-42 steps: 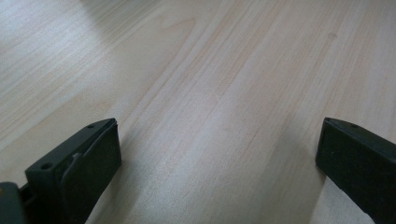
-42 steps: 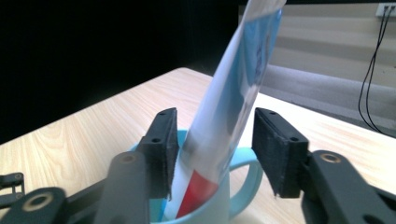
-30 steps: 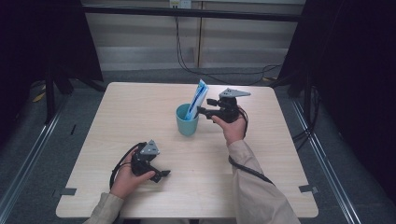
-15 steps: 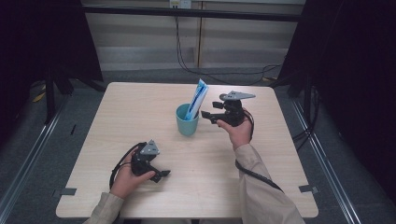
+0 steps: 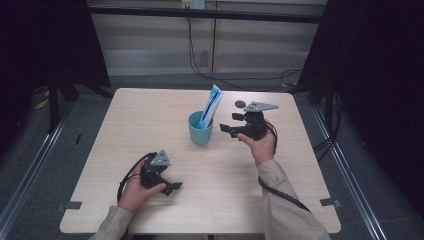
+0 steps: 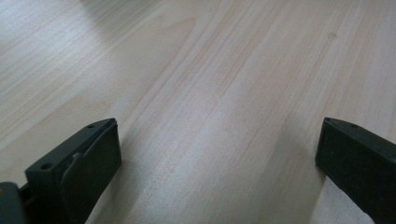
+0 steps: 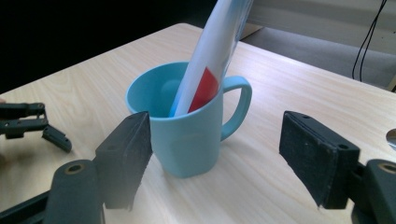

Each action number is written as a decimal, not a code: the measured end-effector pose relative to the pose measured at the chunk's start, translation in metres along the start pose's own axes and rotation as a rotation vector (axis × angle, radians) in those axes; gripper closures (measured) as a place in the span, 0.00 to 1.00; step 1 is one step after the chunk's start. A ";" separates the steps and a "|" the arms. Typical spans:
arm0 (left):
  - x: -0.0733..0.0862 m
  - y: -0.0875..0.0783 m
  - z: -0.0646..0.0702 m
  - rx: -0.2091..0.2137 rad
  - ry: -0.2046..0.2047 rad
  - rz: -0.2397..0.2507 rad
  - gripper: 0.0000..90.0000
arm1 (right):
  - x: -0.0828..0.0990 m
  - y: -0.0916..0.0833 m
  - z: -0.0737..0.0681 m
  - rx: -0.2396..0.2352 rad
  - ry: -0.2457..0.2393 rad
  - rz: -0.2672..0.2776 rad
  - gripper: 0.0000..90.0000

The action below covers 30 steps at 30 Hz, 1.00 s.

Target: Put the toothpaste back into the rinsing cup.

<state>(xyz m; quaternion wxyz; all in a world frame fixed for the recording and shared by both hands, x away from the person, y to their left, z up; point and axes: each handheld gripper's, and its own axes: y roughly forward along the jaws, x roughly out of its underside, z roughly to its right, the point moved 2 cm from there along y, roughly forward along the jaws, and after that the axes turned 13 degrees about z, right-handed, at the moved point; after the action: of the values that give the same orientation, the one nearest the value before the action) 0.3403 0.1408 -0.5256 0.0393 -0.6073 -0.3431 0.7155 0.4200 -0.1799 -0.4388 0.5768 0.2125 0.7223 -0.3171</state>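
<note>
A teal mug [image 5: 200, 132] stands near the middle of the wooden table [image 5: 150, 115], and a white and blue tube [image 5: 211, 106] leans in it, its top tilted to the right. My right gripper [image 5: 232, 124] is held just right of the mug, pointing at it. Its jaws have just been opening, and they touch nothing. In the right gripper view the mug [image 7: 187, 144] and tube [image 7: 210, 56] stand a little beyond the open right gripper [image 7: 219, 126]. My left gripper [image 5: 172, 186] rests on the table at the front left. Its jaws are wide apart over bare wood [image 6: 217, 154].
A small dark round mark [image 5: 240, 104] lies on the table behind the right gripper. Black cables [image 5: 200, 65] run over the floor beyond the far edge. Dark frame posts [image 5: 52, 100] stand left and right of the table.
The right gripper has drawn back to the right, away from the tube and mug, with its jaws wider apart. The left hand has stayed in place.
</note>
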 end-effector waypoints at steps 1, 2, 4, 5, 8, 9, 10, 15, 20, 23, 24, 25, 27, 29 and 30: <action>0.000 0.001 0.000 -0.002 -0.008 0.010 0.00 | 0.000 -0.001 -0.001 -0.002 -0.003 -0.002 0.27; 0.000 0.001 0.000 0.000 -0.009 0.006 0.00 | 0.000 -0.003 -0.002 -0.004 -0.003 -0.006 0.27; 0.000 0.001 0.000 0.000 -0.012 0.007 0.00 | 0.001 -0.006 -0.003 -0.004 -0.009 -0.005 0.27; 0.000 0.001 0.000 0.000 -0.012 0.006 0.00 | 0.002 -0.009 -0.005 -0.011 -0.009 -0.008 0.27; -0.001 0.001 -0.001 0.003 0.001 0.000 0.00 | 0.004 -0.015 -0.007 -0.021 -0.014 -0.010 0.26; -0.001 0.001 -0.001 0.003 0.001 0.000 0.00 | 0.005 -0.016 -0.008 -0.021 -0.016 -0.012 0.25; -0.001 0.001 -0.001 0.003 0.000 0.001 0.00 | 0.005 -0.016 -0.008 -0.021 -0.016 -0.012 0.25; -0.001 0.001 -0.001 0.003 0.000 0.000 0.00 | 0.012 -0.023 -0.008 -0.028 -0.014 -0.039 0.24; -0.001 0.001 -0.001 0.003 0.001 0.000 0.00 | 0.018 -0.033 -0.007 -0.031 -0.004 -0.052 0.21; -0.001 0.001 -0.001 0.003 0.001 0.000 0.00 | 0.021 -0.038 -0.007 -0.029 -0.010 -0.056 0.20; -0.001 0.001 -0.001 0.003 0.001 0.000 0.00 | 0.022 -0.039 -0.007 -0.025 -0.008 -0.059 0.20; -0.001 0.001 -0.001 0.003 0.002 0.000 0.00 | 0.024 -0.040 -0.007 -0.023 -0.007 -0.063 0.19; -0.001 0.001 -0.001 0.003 0.002 0.000 0.00 | 0.026 -0.042 -0.007 -0.021 -0.004 -0.072 0.18; -0.001 0.001 -0.001 0.003 0.002 0.000 0.00 | 0.028 -0.044 -0.007 -0.017 -0.005 -0.080 0.17; -0.001 0.001 -0.001 0.003 0.001 0.001 0.00 | 0.029 -0.045 -0.007 -0.015 -0.006 -0.084 0.17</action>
<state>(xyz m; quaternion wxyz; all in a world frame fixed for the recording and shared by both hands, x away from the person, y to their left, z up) 0.3417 0.1401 -0.5256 0.0403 -0.6076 -0.3418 0.7158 0.3780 -0.2087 -0.4567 0.5668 0.1766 0.7311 -0.3361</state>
